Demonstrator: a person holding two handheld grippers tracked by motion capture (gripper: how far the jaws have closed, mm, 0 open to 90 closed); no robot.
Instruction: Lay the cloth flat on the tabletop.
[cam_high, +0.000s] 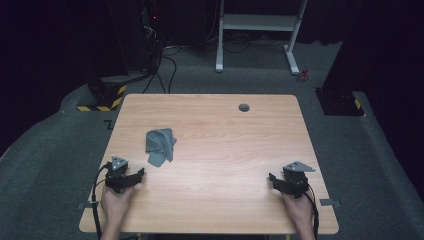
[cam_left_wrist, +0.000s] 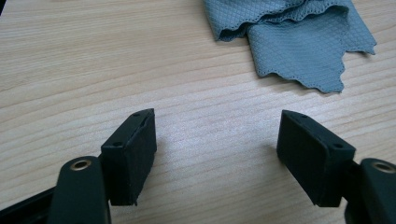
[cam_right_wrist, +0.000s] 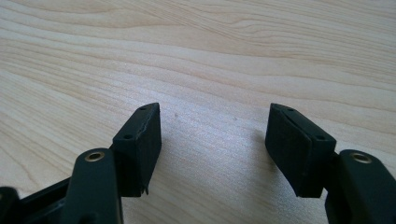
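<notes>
Both hands low over near edge of table (cam_high: 215, 150), well apart. Left gripper (cam_high: 140, 174) angled toward cloth (cam_high: 160, 146), jaws spread wide, nothing between them, bare wood below. Right gripper (cam_high: 272, 178) points toward table centre, jaws equally wide, empty. Cloth grey, crumpled, scalloped hem, waffle-like weave, lying left of table centre, near left gripper, untouched.

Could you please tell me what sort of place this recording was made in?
Probably a lab or recording studio: a bare wooden table on grey carpet, dark curtains around it, trailing cables and a white equipment frame behind, with just a grey cloth laid out.
</notes>
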